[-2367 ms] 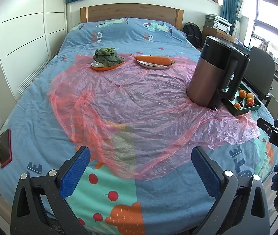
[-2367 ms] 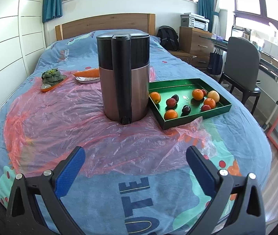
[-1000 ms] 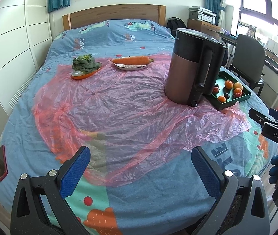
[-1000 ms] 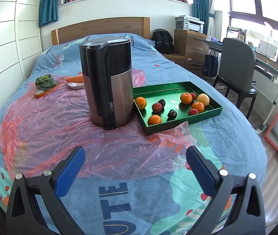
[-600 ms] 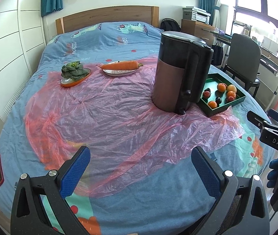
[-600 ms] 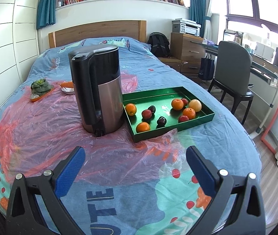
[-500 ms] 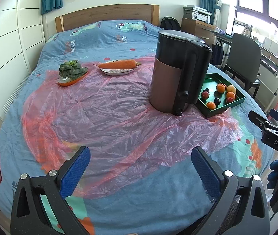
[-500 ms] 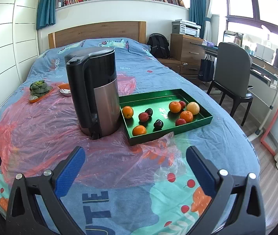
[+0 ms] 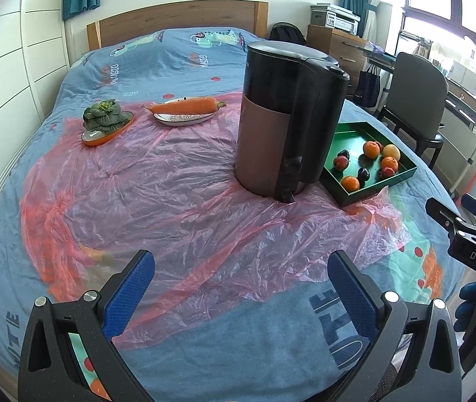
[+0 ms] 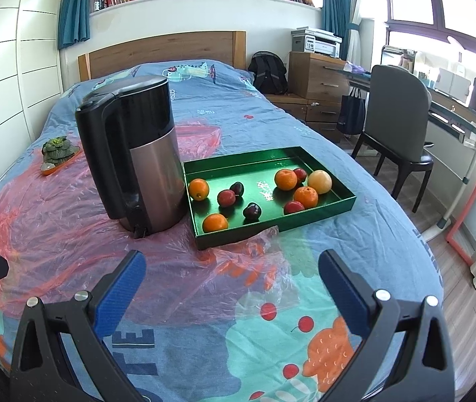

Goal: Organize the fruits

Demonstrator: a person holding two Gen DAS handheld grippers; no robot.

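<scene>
While both my tools hang spread wide and empty over the near edge of the bed (image 10: 355, 127), the fruits sit in the green tray (image 10: 325, 212) ahead of my right tool (image 10: 232, 279), slightly to its right. That tool is nearer than my left tool (image 9: 240, 283), which has the tall smooth kettle (image 9: 285, 120) partly in its way. Round oranges (image 10: 215, 222) and glossy dark plums (image 10: 252, 211) lie loose; crinkly pink plastic sheet (image 9: 137, 181) covers the bedspread.

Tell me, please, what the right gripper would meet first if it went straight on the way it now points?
Probably the pink plastic sheet on the bed, just short of the green tray; the open right gripper aims slightly down at it. Depth is hard to judge.
</scene>
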